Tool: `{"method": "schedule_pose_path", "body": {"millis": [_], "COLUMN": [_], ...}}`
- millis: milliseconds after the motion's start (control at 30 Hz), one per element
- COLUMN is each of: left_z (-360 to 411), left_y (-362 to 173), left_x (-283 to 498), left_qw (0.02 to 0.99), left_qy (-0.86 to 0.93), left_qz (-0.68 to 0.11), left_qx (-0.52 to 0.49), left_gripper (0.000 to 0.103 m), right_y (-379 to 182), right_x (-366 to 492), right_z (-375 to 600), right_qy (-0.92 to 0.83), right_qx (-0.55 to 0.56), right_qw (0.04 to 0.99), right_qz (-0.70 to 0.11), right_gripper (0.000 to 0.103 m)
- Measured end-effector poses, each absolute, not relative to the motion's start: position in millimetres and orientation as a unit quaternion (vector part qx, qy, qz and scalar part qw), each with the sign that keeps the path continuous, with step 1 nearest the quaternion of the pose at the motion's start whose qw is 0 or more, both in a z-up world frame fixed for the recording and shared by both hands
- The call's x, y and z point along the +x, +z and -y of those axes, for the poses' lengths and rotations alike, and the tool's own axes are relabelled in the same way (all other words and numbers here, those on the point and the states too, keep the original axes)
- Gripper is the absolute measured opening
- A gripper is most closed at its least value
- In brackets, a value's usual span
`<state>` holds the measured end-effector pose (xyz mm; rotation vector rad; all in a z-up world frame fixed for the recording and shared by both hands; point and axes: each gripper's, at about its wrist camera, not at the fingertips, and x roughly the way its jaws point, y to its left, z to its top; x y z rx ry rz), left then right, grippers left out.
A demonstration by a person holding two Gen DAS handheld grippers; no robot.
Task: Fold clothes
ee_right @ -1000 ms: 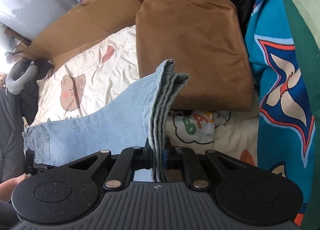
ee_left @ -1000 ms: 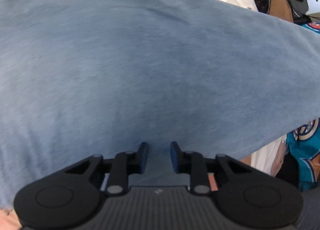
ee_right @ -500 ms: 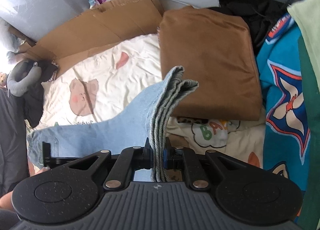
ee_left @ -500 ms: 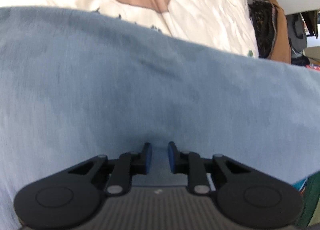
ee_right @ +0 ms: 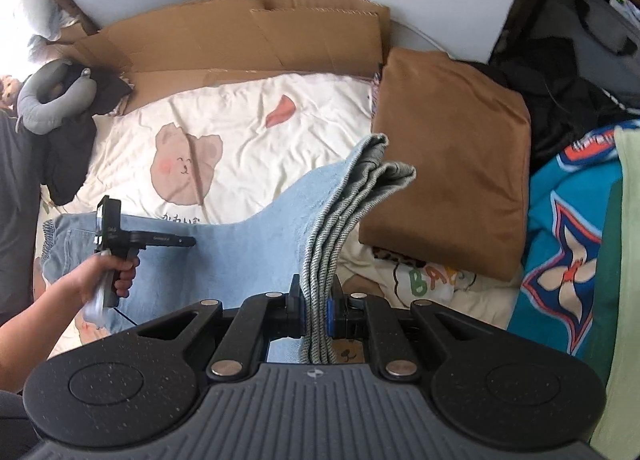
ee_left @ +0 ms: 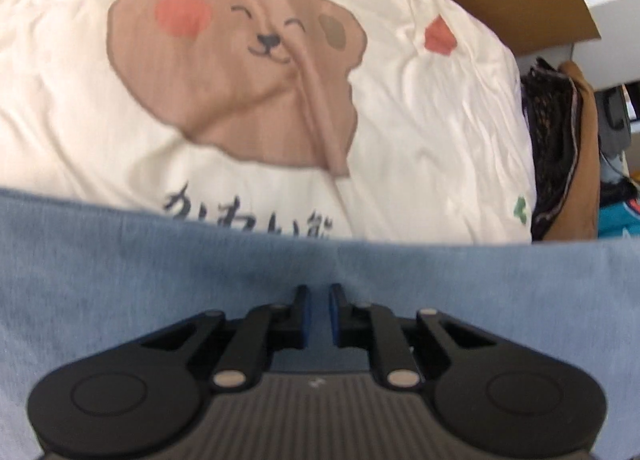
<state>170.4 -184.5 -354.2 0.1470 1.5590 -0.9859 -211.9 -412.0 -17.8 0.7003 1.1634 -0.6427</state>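
Light blue jeans [ee_right: 248,256] lie stretched across the cream bed sheet [ee_right: 240,119]. My right gripper [ee_right: 318,308] is shut on the stacked leg hems [ee_right: 380,163], which stand up out of the jaws and hang above the bed. A person's hand [ee_right: 108,280] holds my left gripper [ee_right: 190,242] over the waist end of the jeans. In the left wrist view the left gripper [ee_left: 319,312] has its jaws nearly together on the denim [ee_left: 120,280], and a small crease runs up from the pads. The jeans' far edge lies just beyond the fingertips.
A folded brown garment [ee_right: 448,163] lies on the bed at the right, with a teal printed cloth [ee_right: 568,240] beyond it. Flattened cardboard [ee_right: 240,35] lines the far side of the bed. A grey neck pillow [ee_right: 52,99] and dark clothes sit at the far left.
The left jaws have narrowed onto the denim, and the jeans' edge has dropped in that view, baring the bear print. The right gripper has risen with the hems, showing more of the bed.
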Motion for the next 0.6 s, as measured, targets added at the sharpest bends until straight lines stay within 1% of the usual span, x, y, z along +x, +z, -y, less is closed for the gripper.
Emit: {"method": "schedule_pose_path", "body": {"millis": [133,267,367,600], "left_z": [196,199,189,148], "left_y": [-354,-366,-369,-366], "left_x": [168,152,134,109], "left_qw": [0.609,0.590,0.577,0.562], "left_qy": [-0.425,-0.416,-0.423,-0.419], "left_qz": [-0.667,-0.690,-0.697,-0.712], "left_qx": [0.067,0.049,0.054,0.033], "left_gripper": [0.012,0.012,0.012,0.012], "right_y": [-15,-15,-11,0], "right_x": [-208,-206,-202,-186], "right_z": [414,418,419,417], "right_qy": [-0.294,-0.293,-0.291,-0.284], "right_qx": [0.320,0.326,0.324,0.307], "right_qw": [0.736,0.737,0.741,0.749], "right_qz": [-0.519,-0.514,-0.512,-0.514], "right_gripper": [0.008,0.008,0.008,0.008]}}
